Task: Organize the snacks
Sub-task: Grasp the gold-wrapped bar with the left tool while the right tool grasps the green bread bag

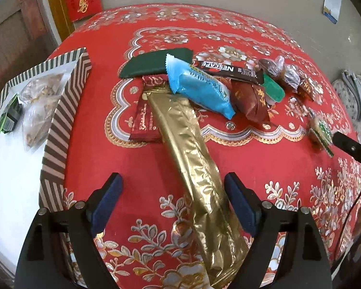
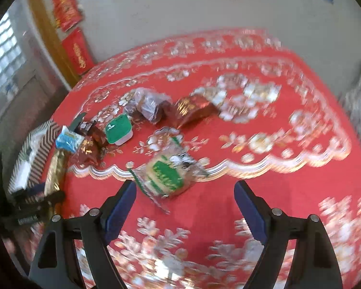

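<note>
My left gripper [image 1: 173, 187] is open, its fingers on either side of a long gold foil packet [image 1: 192, 166] that lies on the red tablecloth [image 1: 264, 166]. Behind it lie a blue packet [image 1: 199, 89], a dark green packet [image 1: 156, 63], a Nescafe stick [image 1: 228, 71], brown wrapped sweets [image 1: 251, 101] and a red sachet [image 1: 144, 120]. The striped box [image 1: 65, 110] at left holds clear bags of snacks [image 1: 36, 110]. My right gripper [image 2: 185, 195] is open just in front of a clear biscuit packet with a green label [image 2: 167, 175]. That view is blurred.
In the right wrist view a green-lidded cup [image 2: 119, 130], clear-wrapped sweets [image 2: 149, 106] and a red-gold packet [image 2: 195, 109] lie further back. The right gripper's black finger [image 1: 351, 147] shows at the right edge of the left wrist view. The wall stands behind the table.
</note>
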Tool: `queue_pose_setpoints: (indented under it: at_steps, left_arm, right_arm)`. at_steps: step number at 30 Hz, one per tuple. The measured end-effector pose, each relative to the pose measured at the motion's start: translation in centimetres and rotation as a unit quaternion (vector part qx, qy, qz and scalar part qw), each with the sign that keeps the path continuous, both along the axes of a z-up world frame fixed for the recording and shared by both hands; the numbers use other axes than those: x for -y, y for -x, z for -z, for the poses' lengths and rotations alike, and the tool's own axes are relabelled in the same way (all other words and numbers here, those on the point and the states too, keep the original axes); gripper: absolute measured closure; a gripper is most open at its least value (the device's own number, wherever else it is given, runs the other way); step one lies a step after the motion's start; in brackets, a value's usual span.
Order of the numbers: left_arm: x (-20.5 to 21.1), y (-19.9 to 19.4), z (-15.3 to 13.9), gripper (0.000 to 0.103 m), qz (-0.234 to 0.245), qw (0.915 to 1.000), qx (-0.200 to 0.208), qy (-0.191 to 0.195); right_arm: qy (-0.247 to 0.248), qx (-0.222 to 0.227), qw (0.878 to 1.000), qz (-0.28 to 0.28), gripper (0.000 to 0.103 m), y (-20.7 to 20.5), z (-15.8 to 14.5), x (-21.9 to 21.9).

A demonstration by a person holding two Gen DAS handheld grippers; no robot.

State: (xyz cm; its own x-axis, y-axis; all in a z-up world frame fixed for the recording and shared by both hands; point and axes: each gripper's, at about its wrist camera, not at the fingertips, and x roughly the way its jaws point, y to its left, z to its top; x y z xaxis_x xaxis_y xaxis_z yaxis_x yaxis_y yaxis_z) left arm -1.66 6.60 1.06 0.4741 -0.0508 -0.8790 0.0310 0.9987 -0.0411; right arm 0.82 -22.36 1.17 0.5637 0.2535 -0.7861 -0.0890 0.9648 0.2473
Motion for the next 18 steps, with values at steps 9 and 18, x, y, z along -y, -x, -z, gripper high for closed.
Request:
queue_pose_setpoints:
  at_steps: [9,18]
  left_arm:
    - [0.8,-0.3,0.4,0.016,0.013,0.9997,0.011,-0.017]
    - [0.6,-0.2,0.4,0.016,0.013,0.9998,0.014,-0.012]
  right_arm:
    - [0.011,-0.015,0.999,0.051,0.018,-2.0,1.7,-2.8]
    - [0.163,0.032,0.986,-0.005,0.018,-2.8,0.9,-5.0]
